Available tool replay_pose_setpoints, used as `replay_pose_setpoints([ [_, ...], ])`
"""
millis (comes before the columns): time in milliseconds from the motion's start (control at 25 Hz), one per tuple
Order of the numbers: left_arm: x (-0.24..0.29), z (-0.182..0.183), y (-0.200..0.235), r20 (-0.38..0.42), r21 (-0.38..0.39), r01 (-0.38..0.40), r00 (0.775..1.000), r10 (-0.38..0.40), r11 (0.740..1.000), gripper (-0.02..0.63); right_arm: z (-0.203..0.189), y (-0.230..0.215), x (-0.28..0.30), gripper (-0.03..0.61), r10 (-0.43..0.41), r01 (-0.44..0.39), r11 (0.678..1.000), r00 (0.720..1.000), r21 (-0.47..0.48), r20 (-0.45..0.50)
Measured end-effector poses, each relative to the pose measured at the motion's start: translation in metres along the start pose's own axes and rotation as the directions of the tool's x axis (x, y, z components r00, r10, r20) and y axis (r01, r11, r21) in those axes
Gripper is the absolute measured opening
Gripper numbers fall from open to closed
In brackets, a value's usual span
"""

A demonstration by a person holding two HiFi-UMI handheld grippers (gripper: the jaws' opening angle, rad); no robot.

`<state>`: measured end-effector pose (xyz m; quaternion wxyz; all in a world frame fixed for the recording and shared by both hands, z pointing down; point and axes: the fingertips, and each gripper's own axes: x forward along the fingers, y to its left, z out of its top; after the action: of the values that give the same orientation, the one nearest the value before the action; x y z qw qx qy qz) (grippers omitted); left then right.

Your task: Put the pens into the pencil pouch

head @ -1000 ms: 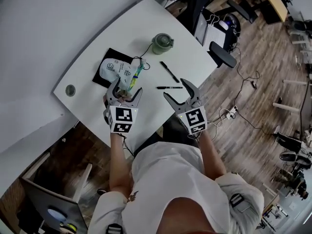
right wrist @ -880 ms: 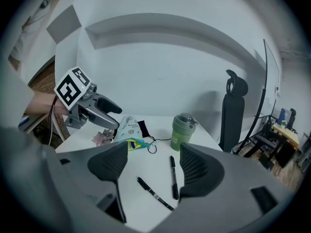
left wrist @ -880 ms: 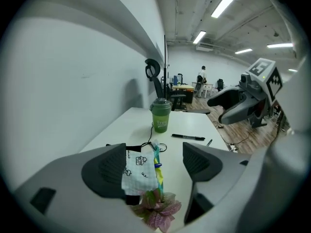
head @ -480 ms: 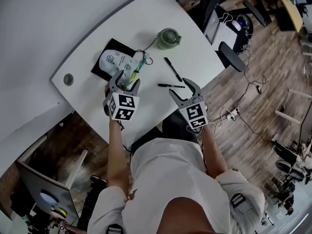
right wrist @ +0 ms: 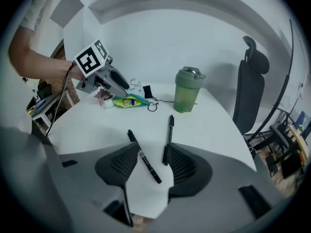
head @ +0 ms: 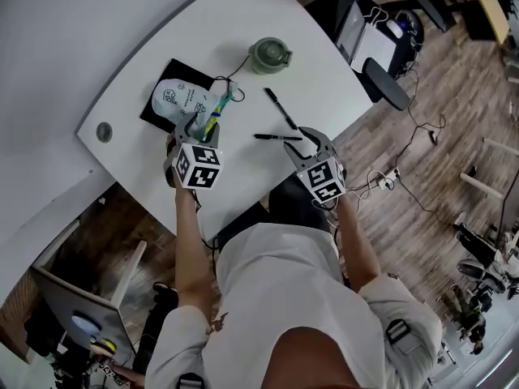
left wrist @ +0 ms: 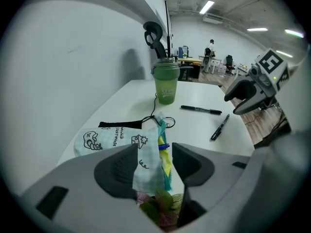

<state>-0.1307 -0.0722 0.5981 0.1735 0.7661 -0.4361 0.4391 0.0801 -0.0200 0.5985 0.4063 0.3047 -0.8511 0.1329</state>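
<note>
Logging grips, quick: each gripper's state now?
Left gripper: jaws closing, pencil pouch edge between them, not clamped.
Right gripper: jaws closing, pen between them, not gripped.

Bright, even light from ceiling strips [left wrist: 207, 6] washes the white table [head: 243, 112] with only soft shadows, while both gripper views bend and darken toward their edges, softly blurred up close.
</note>
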Motion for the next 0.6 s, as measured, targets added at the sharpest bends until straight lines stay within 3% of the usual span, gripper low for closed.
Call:
replay_pose_setpoints([
  [320, 0.007, -0.005, 0.002, -0.038, -0.002, -0.018, 0.999, 0.018, 1.000, 0.209, -0.044, 0.000, 0.014, 0.160, 0.070, -0.087, 0.989, 0.987, -0.120, -0.144],
  [600, 0.008, -0.005, 0.003, -0.048, -0.017, -0.023, 0.999, 0.022, 1.000, 0.202, -0.057, -0.003, 0.023, 0.119, 0.112, -0.132, 0.985, 0.979, -0.109, -0.173],
])
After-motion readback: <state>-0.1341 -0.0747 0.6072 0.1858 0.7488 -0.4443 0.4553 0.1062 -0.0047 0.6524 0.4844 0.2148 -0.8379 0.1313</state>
